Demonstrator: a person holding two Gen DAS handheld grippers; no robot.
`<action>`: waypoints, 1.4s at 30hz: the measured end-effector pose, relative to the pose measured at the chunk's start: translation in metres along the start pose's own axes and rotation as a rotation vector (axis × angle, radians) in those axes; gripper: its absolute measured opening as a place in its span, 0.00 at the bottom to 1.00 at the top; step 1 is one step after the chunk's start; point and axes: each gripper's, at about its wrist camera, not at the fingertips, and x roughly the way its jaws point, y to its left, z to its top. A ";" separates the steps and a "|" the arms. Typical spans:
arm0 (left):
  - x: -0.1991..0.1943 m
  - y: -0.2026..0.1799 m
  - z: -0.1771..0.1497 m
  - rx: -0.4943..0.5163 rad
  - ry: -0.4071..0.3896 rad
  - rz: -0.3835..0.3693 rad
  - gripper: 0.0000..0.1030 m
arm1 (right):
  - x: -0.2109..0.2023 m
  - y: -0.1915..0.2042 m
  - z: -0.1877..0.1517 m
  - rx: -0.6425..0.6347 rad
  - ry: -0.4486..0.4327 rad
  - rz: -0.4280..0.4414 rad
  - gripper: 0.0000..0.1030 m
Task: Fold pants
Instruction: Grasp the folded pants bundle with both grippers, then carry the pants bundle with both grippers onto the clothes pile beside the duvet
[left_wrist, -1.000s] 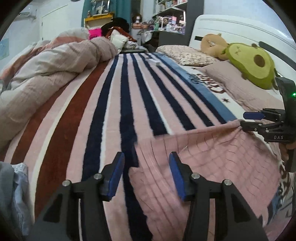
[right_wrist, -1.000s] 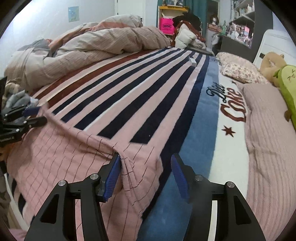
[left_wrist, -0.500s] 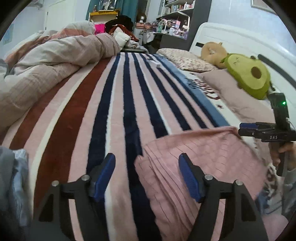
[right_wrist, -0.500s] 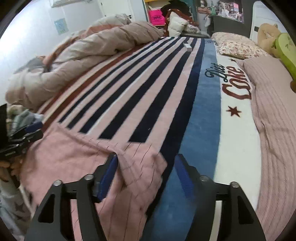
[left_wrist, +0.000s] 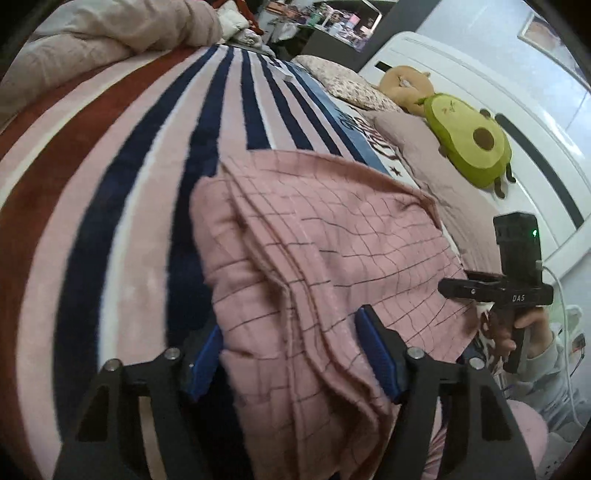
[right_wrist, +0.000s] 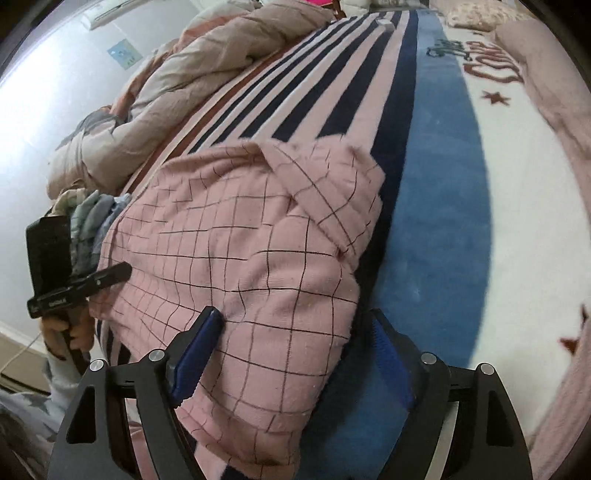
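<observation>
Now both sets of jaws are standing released, having just been opening: the left gripper (left_wrist: 288, 354) and the right gripper (right_wrist: 291, 354) are each straddling an edge of the folded pink checked knit pants (left_wrist: 325, 243), pads not pressing. Beyond the jaws, the pants are lying on a striped plush blanket (left_wrist: 122, 155), an avocado-shaped green cushion (left_wrist: 469, 140) sitting farther off.
</observation>
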 end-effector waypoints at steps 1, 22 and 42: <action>0.003 -0.003 0.001 0.012 -0.001 0.013 0.56 | 0.002 0.001 0.000 -0.008 -0.003 0.001 0.73; -0.051 -0.044 0.014 0.186 -0.138 0.127 0.19 | -0.037 0.070 0.005 -0.128 -0.162 0.034 0.28; -0.242 0.031 0.030 0.206 -0.365 0.262 0.18 | -0.033 0.233 0.049 -0.345 -0.245 0.123 0.28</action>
